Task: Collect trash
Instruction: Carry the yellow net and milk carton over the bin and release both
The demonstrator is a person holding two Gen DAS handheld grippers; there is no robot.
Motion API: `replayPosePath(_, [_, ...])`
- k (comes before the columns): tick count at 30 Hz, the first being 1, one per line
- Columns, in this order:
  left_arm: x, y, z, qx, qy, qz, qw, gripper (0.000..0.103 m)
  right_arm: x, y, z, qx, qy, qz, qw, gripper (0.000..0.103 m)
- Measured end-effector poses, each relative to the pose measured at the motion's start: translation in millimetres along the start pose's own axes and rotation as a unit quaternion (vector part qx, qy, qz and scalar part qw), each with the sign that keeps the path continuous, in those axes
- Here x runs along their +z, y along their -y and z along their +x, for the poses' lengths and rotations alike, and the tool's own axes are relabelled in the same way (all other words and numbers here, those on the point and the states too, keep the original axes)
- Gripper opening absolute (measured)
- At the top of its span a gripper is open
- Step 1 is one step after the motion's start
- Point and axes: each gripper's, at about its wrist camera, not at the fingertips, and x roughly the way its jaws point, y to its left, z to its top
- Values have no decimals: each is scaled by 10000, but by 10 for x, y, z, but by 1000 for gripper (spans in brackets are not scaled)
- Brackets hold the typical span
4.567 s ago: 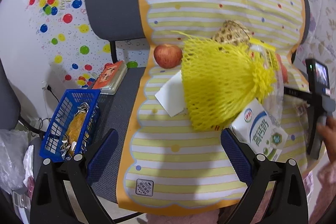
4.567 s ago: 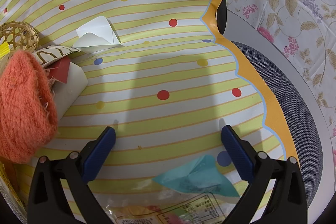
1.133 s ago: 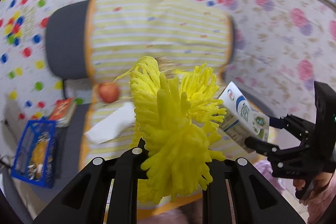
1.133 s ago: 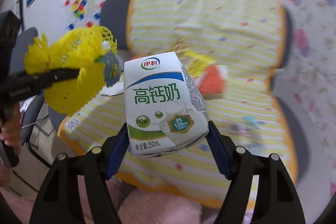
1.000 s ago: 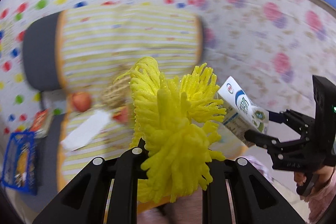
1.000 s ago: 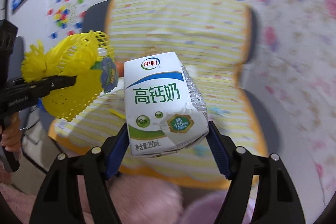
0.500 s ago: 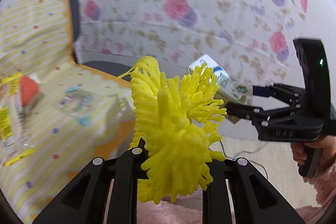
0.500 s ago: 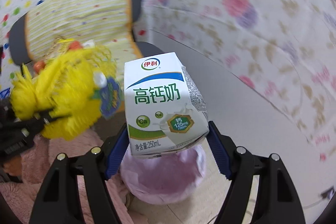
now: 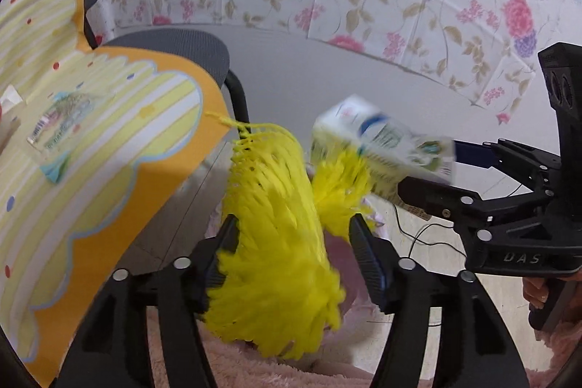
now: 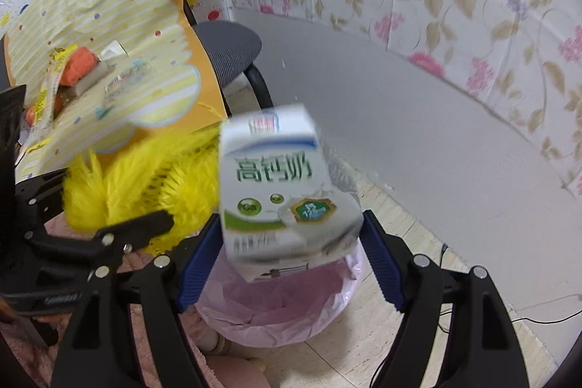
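Both my jaws just opened wide, nothing gripped. Yellow foam net [image 9: 276, 242] soft, featherlight, springy. Milk carton [image 10: 287, 188] stiff, dented, looks light; both above pink-lined bin [image 10: 291, 308].

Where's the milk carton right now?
Right wrist view, centre: milk carton between the open right gripper pads, above the pink-lined bin, yellow net on its left.

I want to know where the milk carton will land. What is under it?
Under the milk carton sits a bin lined with a pink bag. The carton hides part of its inside.
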Motion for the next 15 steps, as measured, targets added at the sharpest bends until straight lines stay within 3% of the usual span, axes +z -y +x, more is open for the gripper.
replayPosePath(8, [-68, -164, -179, 204, 113, -134, 9996, 69, 77, 62, -16, -15, 64, 157, 9999, 79])
replayPosePath(15, [-113, -348, -660, 738, 536, -351, 9952, 69, 233, -136, -332, 245, 458, -29, 9986, 78])
